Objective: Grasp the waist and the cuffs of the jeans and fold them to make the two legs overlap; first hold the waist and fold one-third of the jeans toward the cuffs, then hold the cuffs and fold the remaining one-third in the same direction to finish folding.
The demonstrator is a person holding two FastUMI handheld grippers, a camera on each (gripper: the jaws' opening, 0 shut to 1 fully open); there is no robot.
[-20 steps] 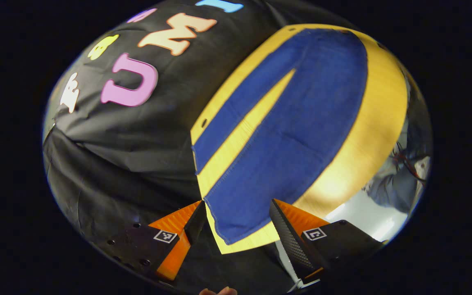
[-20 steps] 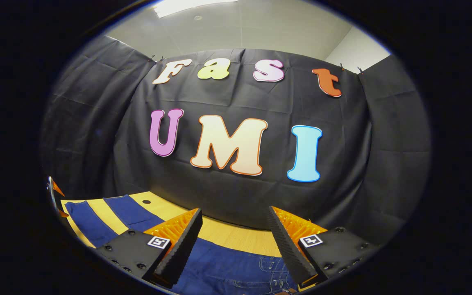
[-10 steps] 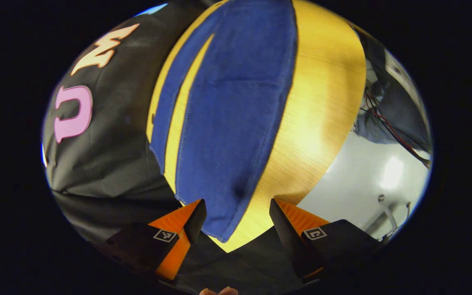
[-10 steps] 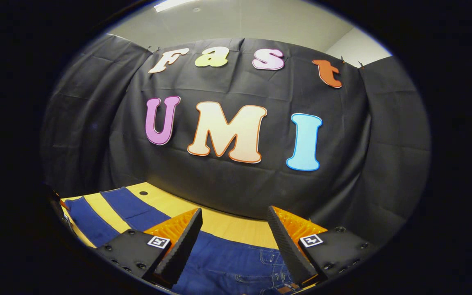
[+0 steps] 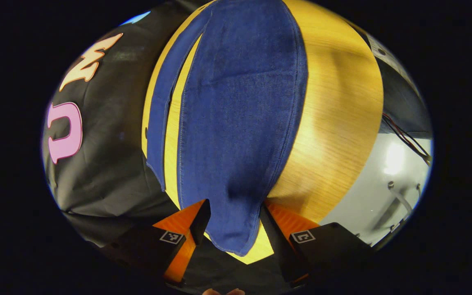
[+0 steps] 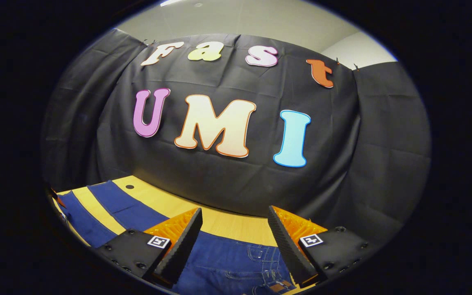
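The wooden table [image 5: 334,123] is the broadest thing before me, a pale yellow top with fine straight grain and a rounded corner, backed by the matte black cloth wall [image 6: 228,180] that hangs in soft creases. Across the table lie the jeans [image 5: 240,123], dark blue denim with a tight woven texture and lighter stitched seams along the leg edges. They lie flat and spread, the two legs apart with a strip of bare wood between them. In the right gripper view the waist [image 6: 256,266] end is nearest me, with belt loops and a pocket seam just showing, and the legs run away to the left. In the left gripper view the near leg narrows to its cuff [image 5: 236,239], a rounded hem at the table's edge.

My left gripper [image 5: 233,215] has its fingers at a middling gap, one on each side of that cuff; the right-hand orange ribbed wedge looks to touch the cloth, the other stands just clear. My right gripper [image 6: 234,227] hangs above the waist with its black ridged pads [image 6: 178,250] spread wide, holding nothing.
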